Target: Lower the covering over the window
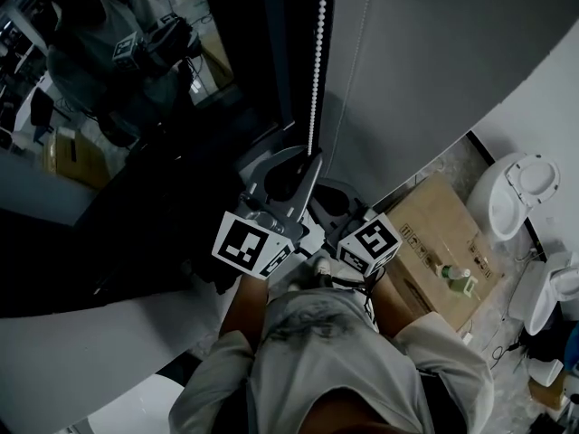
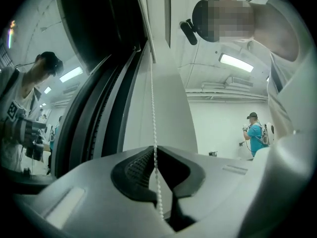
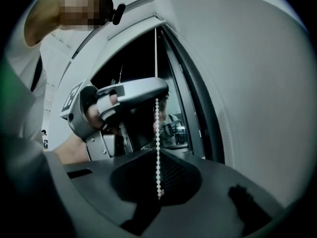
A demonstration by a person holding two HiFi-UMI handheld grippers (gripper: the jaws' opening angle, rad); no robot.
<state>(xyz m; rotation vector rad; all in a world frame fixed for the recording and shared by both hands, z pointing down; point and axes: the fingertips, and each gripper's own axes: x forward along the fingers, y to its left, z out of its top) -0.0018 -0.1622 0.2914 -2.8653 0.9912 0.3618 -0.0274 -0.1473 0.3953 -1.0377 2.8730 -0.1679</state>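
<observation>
Chain [image 2: 152, 98] is clamped by both left claw [image 2: 155, 150] and right claw [image 3: 158, 155] below; a jerk could slip it free.

Dim, shadowy pictures lit by ceiling strip lights [image 2: 237, 62], with warped fisheye edges fading to black.

Speckled floor [image 1: 457, 163], cardboard box [image 1: 425, 233] on it

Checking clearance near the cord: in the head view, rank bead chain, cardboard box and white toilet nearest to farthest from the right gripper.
1. bead chain, pinched in the right gripper.
2. cardboard box, lower right.
3. white toilet, farther right, past the box.
</observation>
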